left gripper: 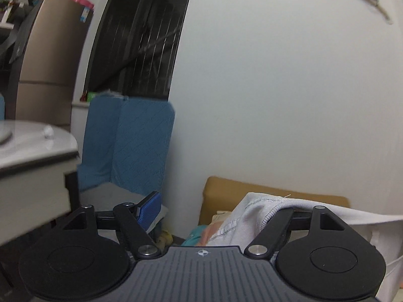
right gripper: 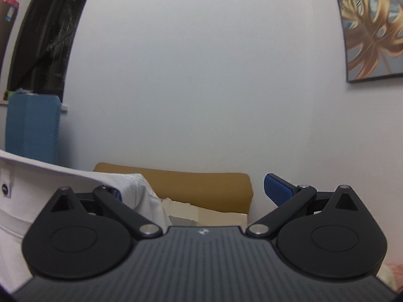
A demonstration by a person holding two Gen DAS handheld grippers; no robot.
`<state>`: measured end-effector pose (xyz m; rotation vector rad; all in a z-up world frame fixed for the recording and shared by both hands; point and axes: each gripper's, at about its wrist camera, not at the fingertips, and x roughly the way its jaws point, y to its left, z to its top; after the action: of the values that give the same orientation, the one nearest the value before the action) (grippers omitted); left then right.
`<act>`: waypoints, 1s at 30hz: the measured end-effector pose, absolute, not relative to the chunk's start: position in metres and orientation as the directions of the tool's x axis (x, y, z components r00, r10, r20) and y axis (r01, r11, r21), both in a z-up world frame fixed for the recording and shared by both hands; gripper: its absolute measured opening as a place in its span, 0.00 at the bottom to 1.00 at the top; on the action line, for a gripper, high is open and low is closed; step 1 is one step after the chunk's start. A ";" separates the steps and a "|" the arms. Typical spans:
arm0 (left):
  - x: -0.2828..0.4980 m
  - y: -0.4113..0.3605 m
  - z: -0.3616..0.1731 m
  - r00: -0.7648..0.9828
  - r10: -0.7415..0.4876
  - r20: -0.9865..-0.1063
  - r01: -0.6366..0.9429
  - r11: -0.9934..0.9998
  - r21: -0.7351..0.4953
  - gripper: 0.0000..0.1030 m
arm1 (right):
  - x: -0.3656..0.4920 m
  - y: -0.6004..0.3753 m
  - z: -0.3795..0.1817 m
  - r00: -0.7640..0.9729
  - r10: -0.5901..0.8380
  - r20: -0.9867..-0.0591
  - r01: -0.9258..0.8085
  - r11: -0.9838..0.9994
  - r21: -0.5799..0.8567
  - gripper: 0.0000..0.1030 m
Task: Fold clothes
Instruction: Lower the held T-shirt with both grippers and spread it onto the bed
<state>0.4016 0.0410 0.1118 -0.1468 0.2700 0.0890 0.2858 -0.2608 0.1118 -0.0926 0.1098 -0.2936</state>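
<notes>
The white garment (left gripper: 254, 216) hangs draped between both wide-open tongs, over the left gripper (left gripper: 216, 207)'s right finger and the right gripper (right gripper: 196, 192)'s left finger; soft, light, slippery, best pinched at the hems.

The soft white knit cloth garment (left gripper: 254, 216) with stitched seams is draping over matt black plastic left tongs (left gripper: 214, 209), whose blue pads (left gripper: 151, 209) are showing rough texture beside shiny metal pivots (left gripper: 148, 249).

Each gripper, left (left gripper: 214, 209) and right (right gripper: 196, 191), has a ribbed dark-grey body, two round black discs, black link arms with silver pivot screws, and blue textured pads (right gripper: 277, 188).
</notes>
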 end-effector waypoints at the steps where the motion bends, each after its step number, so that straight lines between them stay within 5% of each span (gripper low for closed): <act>1: 0.427 0.042 0.084 0.950 0.073 -0.303 -0.116 0.985 -0.127 0.75 | 0.312 -0.261 0.091 0.950 -0.294 -0.108 0.283 0.953 -0.107 1.00; 8: 0.590 0.046 -0.114 0.841 0.097 -0.533 -0.156 0.985 -0.066 0.75 | 0.467 -0.274 -0.083 0.905 -0.241 -0.350 0.220 0.971 -0.097 1.00; 13: 0.633 0.042 -0.195 0.744 0.055 -0.666 -0.083 0.997 -0.009 0.74 | 0.527 -0.281 -0.161 0.833 -0.174 -0.525 0.158 0.985 -0.076 1.00; 20: 0.679 0.048 -0.218 0.567 -0.078 -0.820 0.046 0.997 -0.063 0.89 | 0.561 -0.271 -0.189 0.702 0.041 -0.711 -0.009 0.999 0.049 1.00; 30: 0.608 0.029 -0.173 0.667 -0.063 -0.743 0.110 0.994 0.015 0.97 | 0.517 -0.260 -0.172 0.798 0.033 -0.601 0.041 0.993 0.108 1.00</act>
<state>0.6080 0.0289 -0.1726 0.0604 0.8357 -0.0977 0.5169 -0.2604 -0.1717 0.1173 0.6466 -0.0042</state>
